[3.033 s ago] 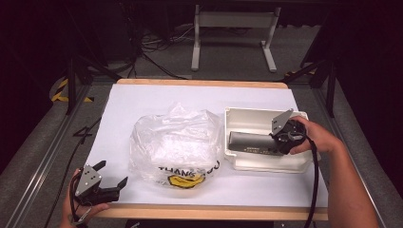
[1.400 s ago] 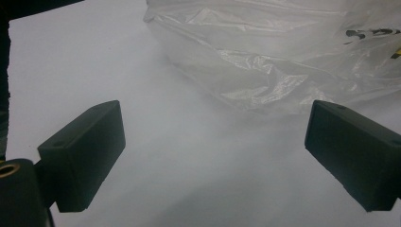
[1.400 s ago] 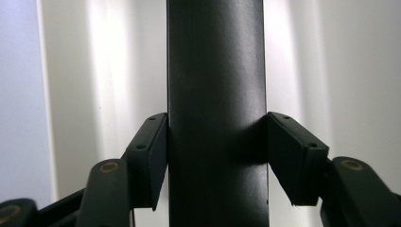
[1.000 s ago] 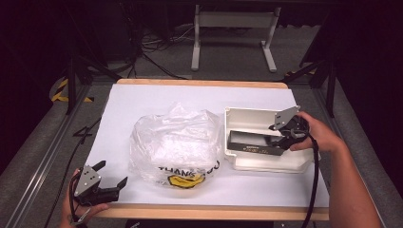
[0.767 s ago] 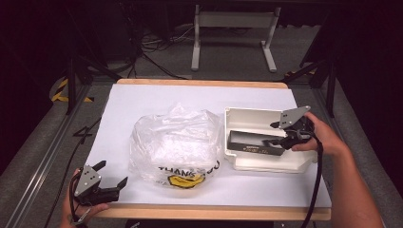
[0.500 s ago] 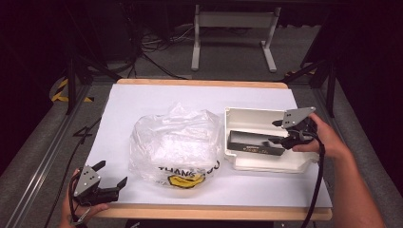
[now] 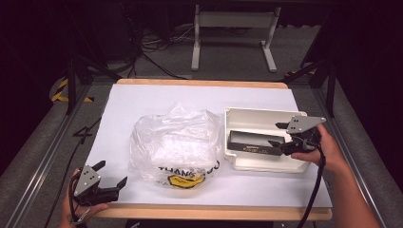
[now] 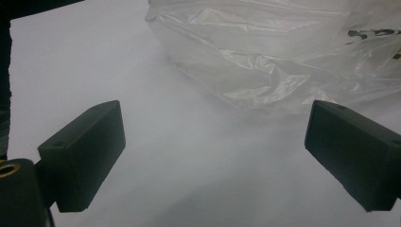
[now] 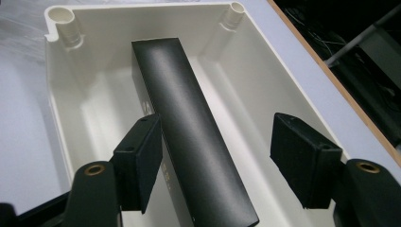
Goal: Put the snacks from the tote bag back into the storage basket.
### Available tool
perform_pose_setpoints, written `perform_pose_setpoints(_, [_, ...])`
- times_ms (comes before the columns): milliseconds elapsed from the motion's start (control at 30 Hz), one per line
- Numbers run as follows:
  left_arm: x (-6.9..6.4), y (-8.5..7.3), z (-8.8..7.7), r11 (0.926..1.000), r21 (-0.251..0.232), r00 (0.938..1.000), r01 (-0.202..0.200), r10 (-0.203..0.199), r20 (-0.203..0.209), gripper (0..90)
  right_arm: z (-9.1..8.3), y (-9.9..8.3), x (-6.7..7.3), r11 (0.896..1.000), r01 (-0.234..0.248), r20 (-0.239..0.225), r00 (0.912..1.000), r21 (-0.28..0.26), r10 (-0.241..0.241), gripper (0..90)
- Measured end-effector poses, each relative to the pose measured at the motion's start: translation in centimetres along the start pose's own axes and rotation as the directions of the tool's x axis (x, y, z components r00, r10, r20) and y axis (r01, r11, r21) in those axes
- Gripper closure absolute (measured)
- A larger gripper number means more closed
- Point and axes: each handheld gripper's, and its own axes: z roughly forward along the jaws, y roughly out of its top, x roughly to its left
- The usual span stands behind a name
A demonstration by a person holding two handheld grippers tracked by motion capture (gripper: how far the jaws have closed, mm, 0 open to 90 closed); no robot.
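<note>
the long black box [image 7: 251, 143] lies flat inside the white tray [image 7: 247, 114], which sits on the table [image 7: 142, 97] at about three o'clock from the middle in the high view. the right gripper [image 7: 279, 143] is at the box's right end, so close that its tips hang just over that end. the box's long side runs from nine o'clock to three o'clock across the table, and the gripper looks along it from the three o'clock side. in the right gripper view the box [image 9: 189, 137] runs from twelve o'clock down to six o'clock between the two black jaws. the jaws have just been opening: the box is between them, but there is a clear gap at the right jaw, so they do not pinch it. the left gripper [image 7: 110, 176] waits far off at about seven o'clock, near the table's front edge, with its jaws spread wide and nothing in them. the crinkly plastic bag [image 7: 177, 145] lies between it and the tray. so the right hand [image 7: 317, 147] is much nearer to the box.
</note>
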Motion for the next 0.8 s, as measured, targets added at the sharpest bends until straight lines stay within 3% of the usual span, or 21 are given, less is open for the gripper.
perform_pose_setpoints(233, [0.0,0.1,-0.1,1.0000,-0.009,1.0000,0.002,-0.002,-0.004,6.9,-0.6,-0.8,0.9,0.997,-0.066,0.068,0.9954,-0.027,0.067,31.6])
perform_pose_setpoints(367, [0.0,0.1,-0.1,1.0000,-0.005,1.0000,0.000,0.000,-0.003,6.9,-1.0,-1.1,1.2,0.995,-0.091,0.083,0.9921,-0.039,0.094,30.3])
perform_pose_setpoints(800, [0.2,0.2,0.2,0.9999,-0.011,1.0000,0.005,-0.005,0.005,6.9,-2.4,-2.1,2.7,0.988,-0.145,0.166,0.9742,-0.060,0.153,22.9])
